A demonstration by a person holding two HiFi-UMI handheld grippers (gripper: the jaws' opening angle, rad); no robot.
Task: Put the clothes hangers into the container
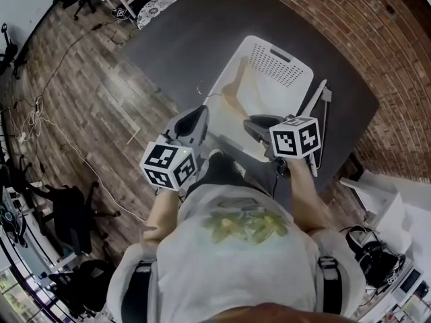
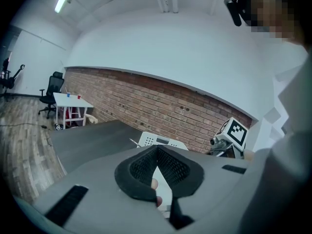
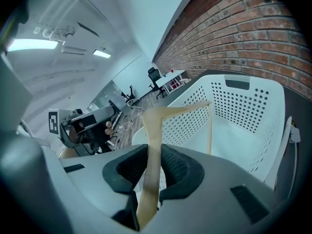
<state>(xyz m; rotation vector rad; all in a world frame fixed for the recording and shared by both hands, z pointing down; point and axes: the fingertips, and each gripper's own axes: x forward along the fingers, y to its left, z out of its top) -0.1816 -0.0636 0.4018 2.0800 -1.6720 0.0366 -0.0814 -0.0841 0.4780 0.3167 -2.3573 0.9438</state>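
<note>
A person stands at the near edge of a dark table [image 1: 202,39] with a gripper in each hand, working over a white perforated container [image 1: 283,64] that sits toward the table's near right corner. The right gripper [image 3: 155,154] pinches a wooden hanger [image 3: 152,130] between its black pads, which press on one of the hanger's arms. The hanger's far end reaches over the container's near rim and down inside, against the holed side wall. In the head view its wood shows along the container's left side, with the gripper angled downward at the near rim. The left gripper [image 2: 156,152] is held level over the table's near edge, just beside the container's near left corner. Its jaws are pressed together at the tips with nothing between them, and a couple of the person's fingers show below the pads. A pale hanger [image 1: 313,103] lies flat on the table just outside the container's right wall, running along the table's right edge. A brick wall [image 2: 146,94] stands beyond the table's far edge, and a wooden floor [image 1: 87,93] with trailing cables spreads out to the table's left.
</note>
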